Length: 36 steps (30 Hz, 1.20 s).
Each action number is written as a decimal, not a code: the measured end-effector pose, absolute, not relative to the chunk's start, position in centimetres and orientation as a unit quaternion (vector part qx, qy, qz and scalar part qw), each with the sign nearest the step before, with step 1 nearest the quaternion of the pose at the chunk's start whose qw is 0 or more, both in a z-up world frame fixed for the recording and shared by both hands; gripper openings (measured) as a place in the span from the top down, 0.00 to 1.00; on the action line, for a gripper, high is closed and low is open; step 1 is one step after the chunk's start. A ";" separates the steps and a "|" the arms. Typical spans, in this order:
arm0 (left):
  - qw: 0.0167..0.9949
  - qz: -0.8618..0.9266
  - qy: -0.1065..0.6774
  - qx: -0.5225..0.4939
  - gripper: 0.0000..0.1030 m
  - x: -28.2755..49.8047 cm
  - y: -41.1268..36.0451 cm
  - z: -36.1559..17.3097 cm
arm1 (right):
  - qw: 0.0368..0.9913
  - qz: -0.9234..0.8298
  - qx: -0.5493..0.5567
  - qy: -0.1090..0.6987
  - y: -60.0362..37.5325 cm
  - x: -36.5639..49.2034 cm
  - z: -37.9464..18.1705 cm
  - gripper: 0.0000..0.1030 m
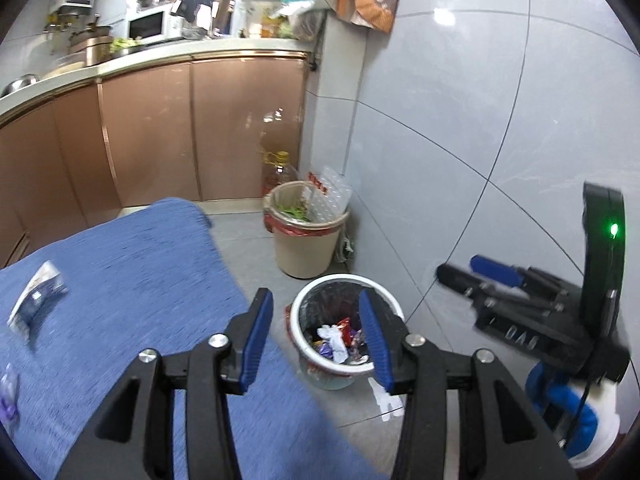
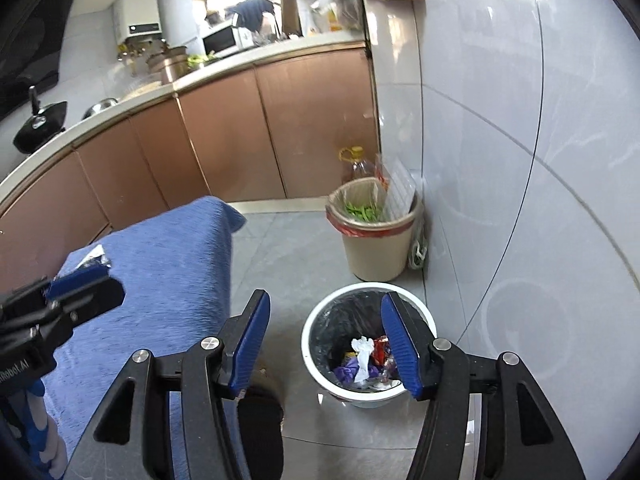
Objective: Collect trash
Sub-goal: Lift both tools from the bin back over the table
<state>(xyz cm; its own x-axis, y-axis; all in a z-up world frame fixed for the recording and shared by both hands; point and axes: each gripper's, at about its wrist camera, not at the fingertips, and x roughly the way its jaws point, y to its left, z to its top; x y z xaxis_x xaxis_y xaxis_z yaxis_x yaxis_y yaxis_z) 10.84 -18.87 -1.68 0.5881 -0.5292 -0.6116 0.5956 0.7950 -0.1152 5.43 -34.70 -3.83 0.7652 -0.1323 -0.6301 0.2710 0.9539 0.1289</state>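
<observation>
- Wrappers are lying on the blue cloth (image 1: 120, 280) at the left of the left wrist view: a white and blue wrapper (image 1: 36, 300) near the left edge and a purple scrap (image 1: 9, 396) at the lower left, blurred.
- Copper-coloured cabinets (image 1: 160, 132) are running across the upper left of both views, under a pale counter.
- The left tongs (image 1: 316, 340) are standing open at the lower centre of their own view, gripping nothing, with the blue pads well apart.
- The white bin (image 1: 344, 280) is sitting on the grey floor just right of the cloth, and its crumpled trash (image 1: 340, 338) is showing between the pads.
- A beige bin (image 1: 306, 240) with greens in it is standing beyond the white bin, against the tiled wall.
- The right tongs (image 2: 326, 344) are also gaping open and empty, hanging above the white bin (image 2: 316, 328).
- A dark shoe (image 2: 260, 424) is showing at the bottom centre of the right wrist view, beside the cloth (image 2: 172, 264).
</observation>
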 end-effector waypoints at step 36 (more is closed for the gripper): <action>0.945 -0.114 0.306 -0.017 0.39 6.0 5.1 -2.4 | 0.952 0.001 0.091 0.294 -24.5 5.1 -0.1 0.33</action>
